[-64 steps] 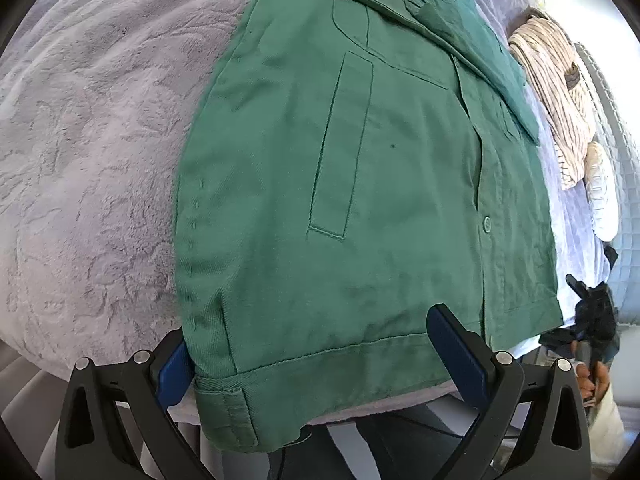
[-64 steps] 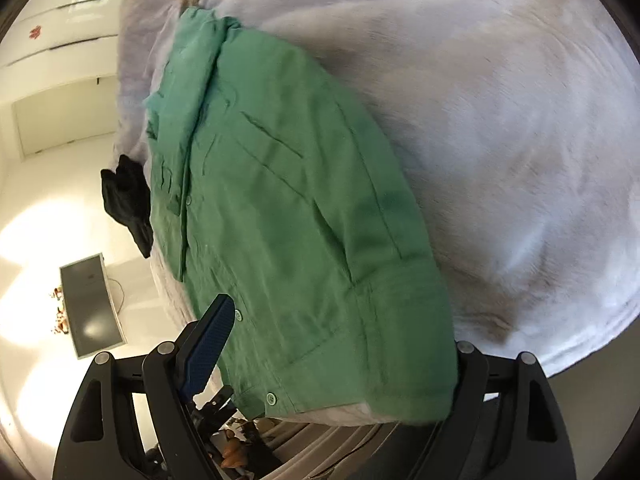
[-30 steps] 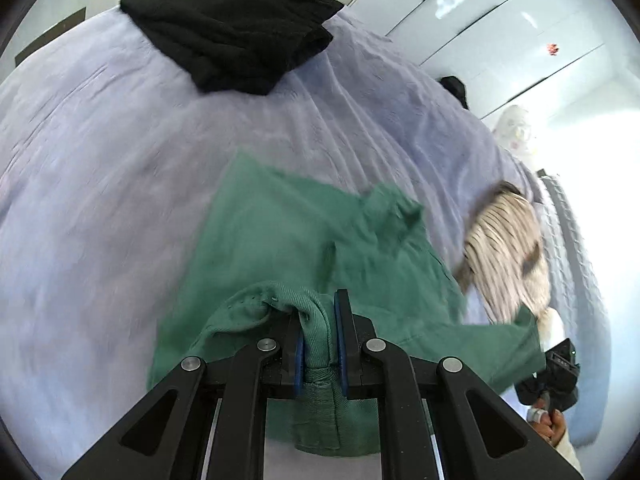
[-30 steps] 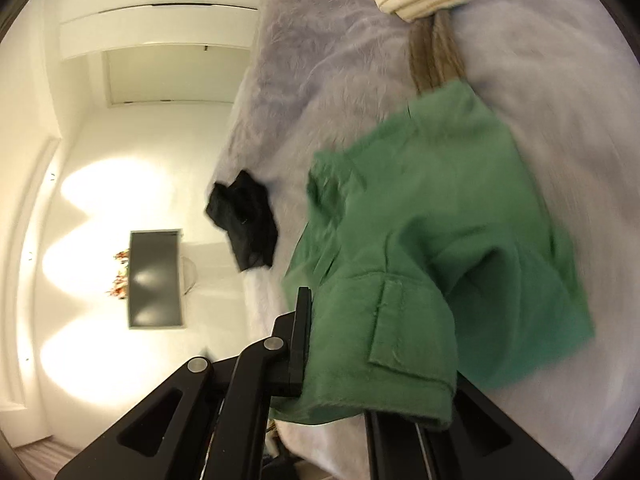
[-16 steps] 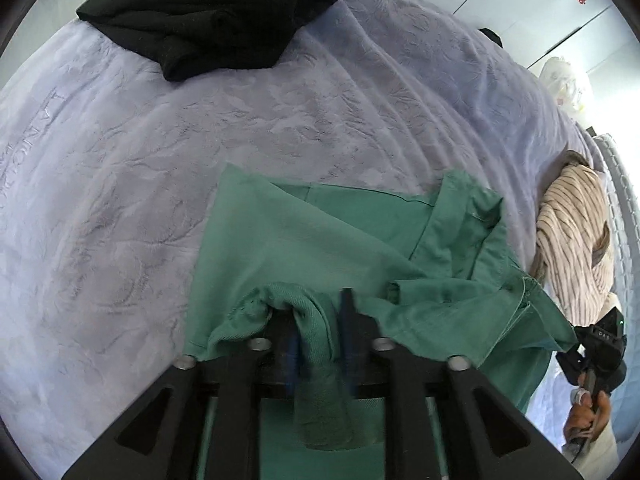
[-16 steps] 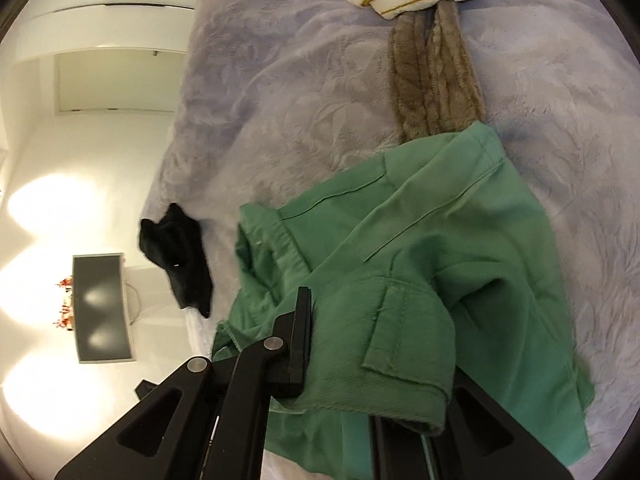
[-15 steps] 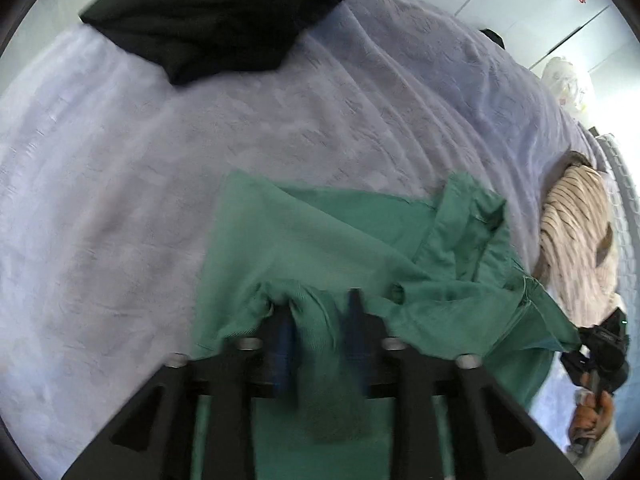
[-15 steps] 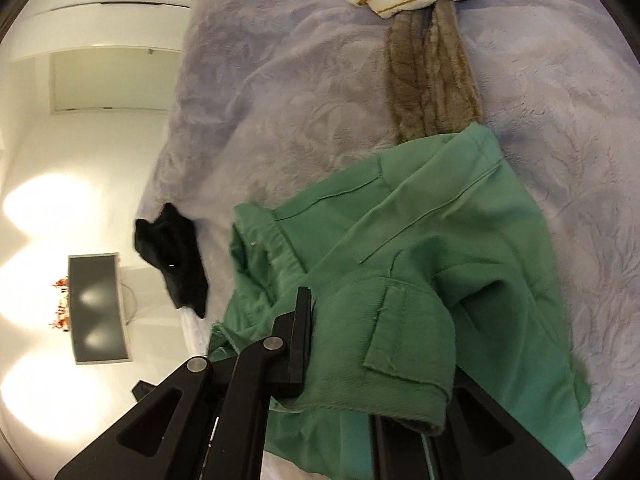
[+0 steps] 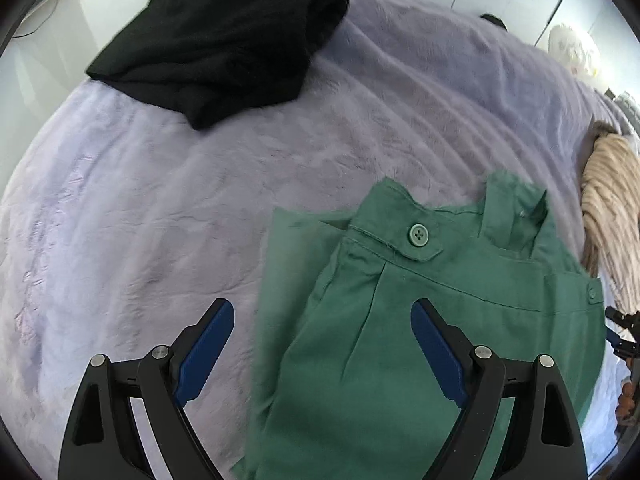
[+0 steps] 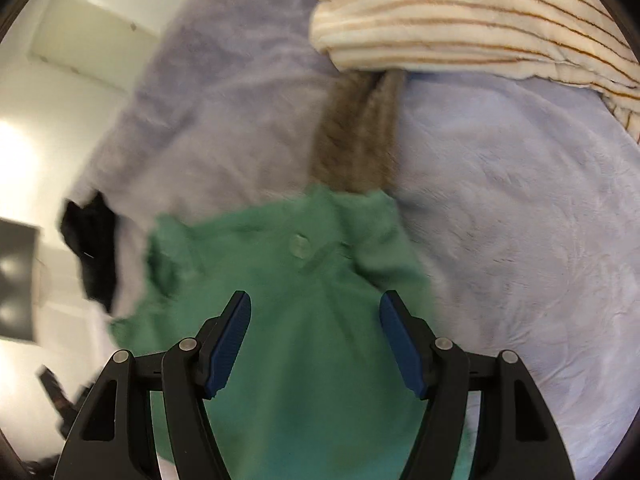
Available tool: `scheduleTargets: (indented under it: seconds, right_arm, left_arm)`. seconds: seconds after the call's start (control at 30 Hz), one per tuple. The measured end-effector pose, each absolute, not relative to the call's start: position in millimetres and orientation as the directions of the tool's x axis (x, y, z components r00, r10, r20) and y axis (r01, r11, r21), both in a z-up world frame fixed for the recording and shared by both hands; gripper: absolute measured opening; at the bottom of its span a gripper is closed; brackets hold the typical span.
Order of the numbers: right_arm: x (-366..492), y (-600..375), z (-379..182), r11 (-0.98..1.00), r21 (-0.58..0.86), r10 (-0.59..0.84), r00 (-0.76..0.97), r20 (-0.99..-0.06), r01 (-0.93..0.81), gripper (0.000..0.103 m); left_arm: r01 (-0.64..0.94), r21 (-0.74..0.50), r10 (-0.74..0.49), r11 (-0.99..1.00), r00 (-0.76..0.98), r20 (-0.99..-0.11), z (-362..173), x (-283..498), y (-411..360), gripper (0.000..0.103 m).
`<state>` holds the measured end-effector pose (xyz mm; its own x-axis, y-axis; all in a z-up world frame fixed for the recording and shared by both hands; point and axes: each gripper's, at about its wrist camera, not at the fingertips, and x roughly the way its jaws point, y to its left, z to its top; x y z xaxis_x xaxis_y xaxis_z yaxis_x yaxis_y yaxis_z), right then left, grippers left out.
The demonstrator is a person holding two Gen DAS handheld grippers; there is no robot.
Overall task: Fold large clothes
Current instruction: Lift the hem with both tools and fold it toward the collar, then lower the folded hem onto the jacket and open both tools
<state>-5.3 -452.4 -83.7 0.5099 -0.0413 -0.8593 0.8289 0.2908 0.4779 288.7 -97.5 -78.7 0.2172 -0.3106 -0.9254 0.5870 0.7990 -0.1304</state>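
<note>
The green shirt (image 9: 420, 320) lies on the bed (image 9: 160, 220), on the lilac plush blanket, doubled over on itself: its lower half is brought up over the upper half, so a buttoned tab sits on top with the collar peeking out just behind it. From where I stand that lengthwise fold looks done, and both tools are letting go of it.

The left gripper (image 9: 322, 350) has just been opening its jaws; its blue fingers (image 9: 204, 344) stand wide apart above the shirt's left edge, one over bare blanket and one over green cloth, neither pinching anything. The right gripper (image 10: 314, 344) has likewise just been opening; its fingers (image 10: 230, 338) are spread over the middle of the shirt with the cloth lying loose below them, though this view is blurred and I cannot make out fine creases.

What seems left: the bundle is still fairly broad and its left edge looks a little uneven, so I would guess one more fold across, or some smoothing, before it counts as tidy. A black garment (image 9: 224, 36) already sits folded near the far corner, well apart from the shirt, and a striped cream one (image 10: 480, 16) with a brown knit piece (image 10: 360, 136) lies just beyond the collar; whether those still await folding I cannot tell.
</note>
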Motion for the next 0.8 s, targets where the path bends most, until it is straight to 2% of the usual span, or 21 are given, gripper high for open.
scheduleTargets:
  seconds: [0.1, 0.13, 0.17, 0.2, 0.23, 0.27, 0.43, 0.5, 0.57, 0.6, 0.63, 0.67, 0.7, 0.73, 0.77, 0.8]
  right_arm:
    - [2.4, -449.5, -99.0, 0.343, 0.402, -0.053, 0.444, -0.894, 0.849, 0.071]
    - [5.8, -448.3, -103.5, 0.358, 0.374, -0.061, 0.421, -0.905, 0.856, 0.069]
    - [9.5, -446.9, -107.6, 0.376, 0.340, -0.070, 0.392, -0.917, 0.862, 0.055]
    - [13.2, -445.0, -110.5, 0.396, 0.305, -0.072, 0.360, -0.930, 0.866, 0.039]
    - [16.1, -443.5, -111.6, 0.413, 0.300, -0.064, 0.355, -0.933, 0.860, 0.008]
    - [19.2, -440.3, -108.6, 0.430, 0.299, -0.063, 0.359, -0.931, 0.852, 0.005]
    - [35.9, -421.7, -62.5, 0.605, 0.189, -0.220, 0.391, -0.894, 0.773, 0.005]
    - [37.4, -431.2, -76.4, 0.601, 0.142, -0.232, 0.342, -0.911, 0.786, 0.005]
    - [30.9, -443.6, -106.3, 0.549, 0.137, -0.186, 0.280, -0.942, 0.824, 0.009]
    - [25.5, -447.2, -116.7, 0.517, 0.162, -0.159, 0.279, -0.947, 0.841, 0.014]
    - [16.5, -448.3, -121.5, 0.475, 0.194, -0.149, 0.295, -0.944, 0.858, 0.025]
    - [6.6, -449.0, -120.0, 0.435, 0.215, -0.166, 0.313, -0.935, 0.874, 0.044]
    - [0.9, -449.1, -117.3, 0.414, 0.208, -0.178, 0.303, -0.936, 0.886, 0.055]
    - [-4.7, -449.3, -113.6, 0.397, 0.192, -0.180, 0.282, -0.942, 0.897, 0.075]
    - [-11.4, -448.3, -107.9, 0.384, 0.181, -0.182, 0.266, -0.947, 0.905, 0.076]
    - [-17.1, -445.5, -101.0, 0.380, 0.191, -0.187, 0.278, -0.942, 0.905, 0.076]
  left_arm:
    - [0.598, -0.134, -0.311, 0.790, 0.204, -0.928, -95.6, 289.6, -115.3, 0.089]
    - [0.602, -0.141, -0.315, 0.786, 0.194, -0.929, -100.9, 288.7, -120.7, 0.082]
    - [0.605, -0.141, -0.316, 0.783, 0.192, -0.929, -102.9, 286.9, -123.8, 0.042]
    - [0.612, -0.119, -0.291, 0.782, 0.189, -0.938, -106.9, 284.0, -128.1, 0.013]
    - [0.610, -0.095, -0.268, 0.787, 0.199, -0.943, -107.4, 281.2, -129.1, 0.012]
    - [0.609, -0.095, -0.285, 0.787, 0.223, -0.932, -102.6, 277.9, -125.9, 0.012]
    - [0.620, -0.018, -0.251, 0.785, 0.291, -0.923, -102.1, 278.7, -112.0, 0.012]
    - [0.585, -0.031, -0.230, 0.810, 0.270, -0.935, -112.5, 288.1, -105.5, 0.012]
    - [0.550, -0.079, -0.253, 0.832, 0.249, -0.935, -111.3, 291.7, -98.1, 0.013]
    - [0.546, -0.084, -0.259, 0.834, 0.252, -0.932, -109.0, 290.8, -97.2, 0.013]
    - [0.552, -0.081, -0.262, 0.830, 0.257, -0.930, -104.5, 288.9, -95.1, 0.013]
    - [0.569, -0.074, -0.262, 0.819, 0.257, -0.930, -100.3, 286.3, -93.2, 0.013]
    - [0.590, -0.067, -0.263, 0.805, 0.254, -0.931, -95.4, 283.3, -89.9, 0.013]
    - [0.605, -0.061, -0.264, 0.794, 0.253, -0.931, -90.5, 279.4, -86.1, 0.014]
    - [0.616, -0.049, -0.260, 0.786, 0.258, -0.930, -84.2, 275.1, -79.3, 0.042]
    - [0.619, -0.038, -0.256, 0.784, 0.267, -0.929, -79.8, 272.0, -73.7, 0.094]
